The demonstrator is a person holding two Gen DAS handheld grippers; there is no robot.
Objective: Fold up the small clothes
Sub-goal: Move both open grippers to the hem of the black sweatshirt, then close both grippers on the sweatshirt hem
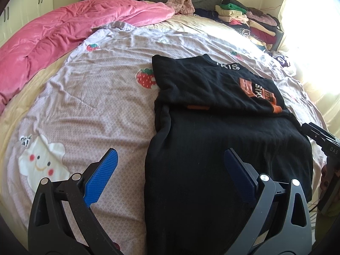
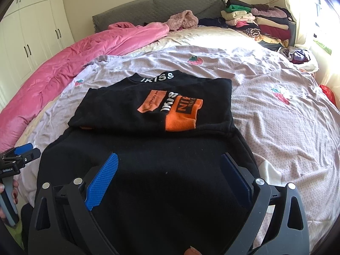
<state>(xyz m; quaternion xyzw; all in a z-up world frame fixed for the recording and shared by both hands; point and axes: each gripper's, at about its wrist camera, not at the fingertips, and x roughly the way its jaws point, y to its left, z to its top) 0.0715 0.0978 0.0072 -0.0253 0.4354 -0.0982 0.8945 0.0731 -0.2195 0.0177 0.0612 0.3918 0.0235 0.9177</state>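
Your left tongs and right tongs both gape apart, empty, above the black sweater on the bed.

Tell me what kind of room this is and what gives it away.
A bedroom, most likely in a home: a bed with a strawberry-print sheet and padded grey headboard, a pink duvet pushed aside, white wardrobe doors, and stacked folded clothes near the window.
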